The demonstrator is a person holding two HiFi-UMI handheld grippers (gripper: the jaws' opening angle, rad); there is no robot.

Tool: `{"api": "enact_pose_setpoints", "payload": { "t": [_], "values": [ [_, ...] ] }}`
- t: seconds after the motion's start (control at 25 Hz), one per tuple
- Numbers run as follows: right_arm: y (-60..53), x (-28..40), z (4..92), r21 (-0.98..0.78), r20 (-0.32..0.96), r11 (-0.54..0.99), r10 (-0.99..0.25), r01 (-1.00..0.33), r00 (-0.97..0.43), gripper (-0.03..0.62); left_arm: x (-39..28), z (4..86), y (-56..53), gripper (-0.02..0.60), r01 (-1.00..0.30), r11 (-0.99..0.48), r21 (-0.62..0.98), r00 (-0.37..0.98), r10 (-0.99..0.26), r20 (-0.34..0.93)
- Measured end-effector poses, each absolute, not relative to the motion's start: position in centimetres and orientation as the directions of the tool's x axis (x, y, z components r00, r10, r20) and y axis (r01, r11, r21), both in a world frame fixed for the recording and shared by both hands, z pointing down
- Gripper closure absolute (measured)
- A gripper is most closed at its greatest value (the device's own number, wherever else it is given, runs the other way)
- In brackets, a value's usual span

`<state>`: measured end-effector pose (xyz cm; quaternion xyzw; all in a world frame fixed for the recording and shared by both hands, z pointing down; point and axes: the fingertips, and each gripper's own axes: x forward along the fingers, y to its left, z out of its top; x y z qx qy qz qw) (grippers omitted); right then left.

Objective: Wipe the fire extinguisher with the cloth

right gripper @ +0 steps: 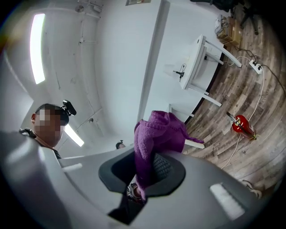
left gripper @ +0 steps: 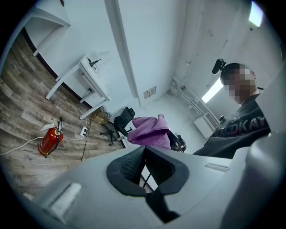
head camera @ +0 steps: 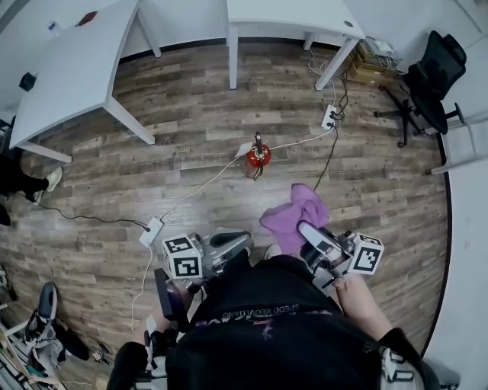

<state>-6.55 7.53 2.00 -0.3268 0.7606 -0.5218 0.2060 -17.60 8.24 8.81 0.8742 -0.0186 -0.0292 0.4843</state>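
Observation:
The red fire extinguisher (head camera: 258, 158) stands on the wooden floor, well ahead of both grippers; it also shows as the extinguisher (left gripper: 48, 141) at the left of the left gripper view and as the extinguisher (right gripper: 242, 125) at the right of the right gripper view. My right gripper (head camera: 306, 230) is shut on a purple cloth (head camera: 299, 212), which bunches up above its jaws as the cloth (right gripper: 157, 133). My left gripper (head camera: 238, 241) is held level beside it, its jaws shut with nothing between them (left gripper: 144, 151). The purple cloth (left gripper: 149, 129) shows just beyond it.
Two white tables (head camera: 69, 72) (head camera: 290, 17) stand at the back. A black office chair (head camera: 431, 76) is at the far right. Power strips (head camera: 151, 231) (head camera: 329, 116) and cables run across the floor near the extinguisher. A person's dark shirt fills the bottom of the head view.

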Motion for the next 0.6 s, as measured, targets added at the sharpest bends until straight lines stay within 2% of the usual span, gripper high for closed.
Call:
{"api": "enact_pose_setpoints", "payload": {
  "t": [0.32,0.6],
  "values": [
    [14.0,-3.8,1.4,-0.899,0.025,0.341,-0.587,-0.275,-0.809,0.554,-16.8,7.0,15.5,0.584,-0.088,-0.489,0.868,0.957,-0.282,-0.062],
    [19.9,-2.3,1.1,-0.896,-0.009,0.389,-0.496,-0.213,-0.868,0.554,-13.6,3.7,21.2,0.584,-0.189,-0.556,0.810,0.946,-0.324,-0.001]
  ]
}}
